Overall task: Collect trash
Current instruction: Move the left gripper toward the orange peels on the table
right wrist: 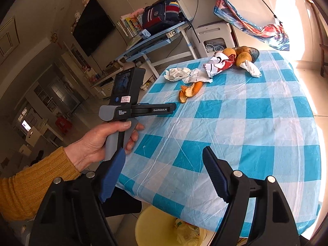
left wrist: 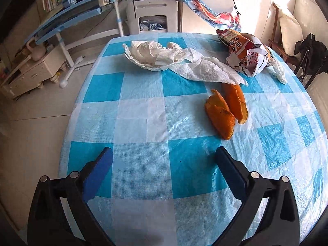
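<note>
Two orange peels [left wrist: 225, 110] lie on the blue-and-white checked table cover [left wrist: 141, 121], just beyond my left gripper [left wrist: 164, 150] and to its right. That gripper is open with nothing between its fingers. Farther back lie a crumpled white paper towel [left wrist: 174, 61], a crumpled red-and-white snack wrapper [left wrist: 246, 53] and a small tissue [left wrist: 279, 72]. My right gripper [right wrist: 163, 150] is open and empty over the table's near edge. Below it stands a yellow bin [right wrist: 151, 221] with trash inside. A hand [right wrist: 96, 143] in a yellow sleeve holds the left gripper [right wrist: 173, 107] short of the peels [right wrist: 189, 91].
A dark bowl [right wrist: 255, 53] of brown fruit [right wrist: 243, 58] sits at the table's far edge behind the wrapper [right wrist: 218, 63]. A blue desk [left wrist: 78, 14] and a white stool [left wrist: 155, 14] stand beyond the table. A wooden chair [left wrist: 287, 41] is at the right.
</note>
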Demonstrator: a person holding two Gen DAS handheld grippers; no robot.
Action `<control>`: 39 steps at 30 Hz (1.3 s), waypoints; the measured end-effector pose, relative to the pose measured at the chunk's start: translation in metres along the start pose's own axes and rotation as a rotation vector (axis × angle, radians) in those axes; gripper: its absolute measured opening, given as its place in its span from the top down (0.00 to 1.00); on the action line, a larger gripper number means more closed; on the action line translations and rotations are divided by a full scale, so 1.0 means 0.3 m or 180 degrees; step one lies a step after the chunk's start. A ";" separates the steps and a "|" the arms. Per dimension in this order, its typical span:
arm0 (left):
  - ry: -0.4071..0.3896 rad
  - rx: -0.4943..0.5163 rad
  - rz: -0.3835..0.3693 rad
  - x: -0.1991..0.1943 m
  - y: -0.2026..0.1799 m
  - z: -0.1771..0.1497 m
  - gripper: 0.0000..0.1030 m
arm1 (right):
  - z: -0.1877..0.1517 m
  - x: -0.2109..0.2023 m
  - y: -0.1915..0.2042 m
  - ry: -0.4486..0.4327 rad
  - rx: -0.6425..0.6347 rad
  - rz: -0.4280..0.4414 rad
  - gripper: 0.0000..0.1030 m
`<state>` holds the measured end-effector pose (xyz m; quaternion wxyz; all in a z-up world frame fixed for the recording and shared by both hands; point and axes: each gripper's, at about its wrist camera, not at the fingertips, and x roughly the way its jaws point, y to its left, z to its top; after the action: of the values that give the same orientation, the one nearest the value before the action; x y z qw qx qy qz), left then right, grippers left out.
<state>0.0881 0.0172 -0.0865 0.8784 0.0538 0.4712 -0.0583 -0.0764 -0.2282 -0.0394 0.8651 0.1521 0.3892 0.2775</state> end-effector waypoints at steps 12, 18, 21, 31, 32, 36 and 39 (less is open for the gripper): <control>-0.0005 -0.0009 -0.0011 0.003 0.000 0.004 0.06 | -0.014 0.053 0.083 -0.0016 -0.0100 -0.0076 0.25; -0.0005 -0.0009 -0.0012 0.004 0.000 0.004 0.06 | -0.033 0.055 0.181 -0.0167 -0.0398 -0.0120 0.23; -0.0006 -0.0009 -0.0012 0.005 0.000 0.006 0.06 | -0.043 0.069 0.211 -0.0171 -0.0494 -0.0153 0.23; -0.0006 -0.0009 -0.0013 0.001 0.002 0.004 0.06 | -0.060 0.092 0.222 -0.0107 -0.0502 -0.0145 0.22; -0.0006 -0.0009 -0.0013 0.004 0.001 0.006 0.06 | -0.055 0.095 0.213 -0.0115 -0.0435 -0.0121 0.22; -0.0006 -0.0008 -0.0013 0.003 0.002 0.005 0.06 | -0.040 0.120 0.203 -0.0067 -0.0293 0.0032 0.22; -0.0006 -0.0009 -0.0013 0.001 0.002 0.004 0.06 | -0.031 0.102 0.206 -0.0102 -0.0327 0.0098 0.22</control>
<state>0.0894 0.0176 -0.0862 0.8789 0.0515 0.4705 -0.0595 -0.0892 -0.1600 -0.0339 0.8735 0.1178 0.3581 0.3080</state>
